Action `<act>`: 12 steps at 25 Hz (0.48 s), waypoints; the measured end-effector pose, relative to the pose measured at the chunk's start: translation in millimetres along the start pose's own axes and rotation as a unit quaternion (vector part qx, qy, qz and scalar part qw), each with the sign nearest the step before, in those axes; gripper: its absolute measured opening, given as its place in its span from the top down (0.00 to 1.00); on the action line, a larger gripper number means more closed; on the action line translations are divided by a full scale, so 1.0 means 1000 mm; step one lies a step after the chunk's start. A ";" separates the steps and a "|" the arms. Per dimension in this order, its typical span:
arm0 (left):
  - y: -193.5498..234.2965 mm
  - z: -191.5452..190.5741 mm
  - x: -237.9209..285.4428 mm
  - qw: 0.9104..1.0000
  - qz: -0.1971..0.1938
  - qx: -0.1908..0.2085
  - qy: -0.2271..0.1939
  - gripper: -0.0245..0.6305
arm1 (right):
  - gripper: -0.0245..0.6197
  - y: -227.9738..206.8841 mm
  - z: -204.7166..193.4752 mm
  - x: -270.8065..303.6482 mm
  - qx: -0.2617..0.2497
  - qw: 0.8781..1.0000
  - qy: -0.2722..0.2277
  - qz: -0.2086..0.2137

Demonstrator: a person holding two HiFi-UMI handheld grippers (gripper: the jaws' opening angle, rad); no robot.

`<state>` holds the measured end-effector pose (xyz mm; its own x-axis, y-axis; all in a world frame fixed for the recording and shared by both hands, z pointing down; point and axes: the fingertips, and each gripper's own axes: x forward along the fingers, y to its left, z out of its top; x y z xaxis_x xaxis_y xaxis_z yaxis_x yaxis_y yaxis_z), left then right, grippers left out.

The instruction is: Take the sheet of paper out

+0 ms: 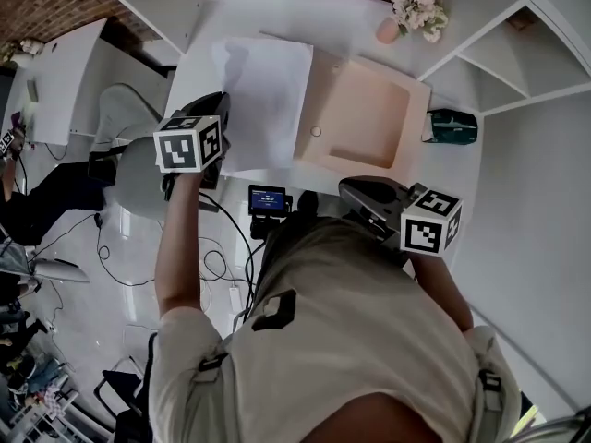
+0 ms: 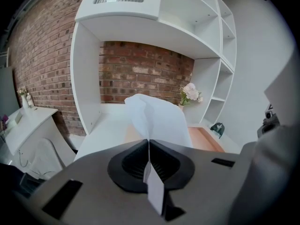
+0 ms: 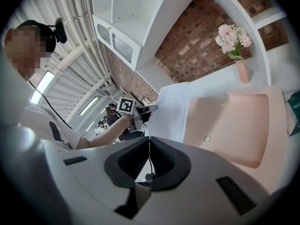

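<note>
Left gripper (image 2: 149, 142) clamped on the near edge of the sheet of paper (image 2: 157, 118) — sheet raised over the white desk (image 1: 240, 17), against the left edge of the pink folder (image 1: 365, 118) — right gripper (image 3: 149, 143) closed on nothing; best to draw it away level and slow, pinch firm, avoiding a tear.

A staged office set inside an industrial hall is suggested: a white desk (image 1: 277, 12) is built into white shelving (image 2: 206, 36) against a brick wall (image 2: 140, 76), a vase of flowers (image 1: 416, 12) is set on it, cables (image 1: 211, 258) are strewn over the floor, and strip lights (image 3: 43, 86) are hung under a corrugated roof (image 3: 70, 32).
</note>
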<state>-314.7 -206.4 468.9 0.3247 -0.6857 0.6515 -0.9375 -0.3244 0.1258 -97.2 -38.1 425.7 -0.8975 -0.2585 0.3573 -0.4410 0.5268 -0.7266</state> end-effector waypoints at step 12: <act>0.010 0.013 -0.045 0.998 0.019 -0.017 -0.050 0.93 | 0.92 -0.001 0.002 -0.006 -0.010 1.000 0.000 0.002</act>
<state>-336.9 -186.9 431.1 0.2990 -0.7592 0.5781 -0.9522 -0.2770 0.1287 -91.2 -38.5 423.3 -0.8989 -0.2565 0.3551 -0.4380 0.5430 -0.7165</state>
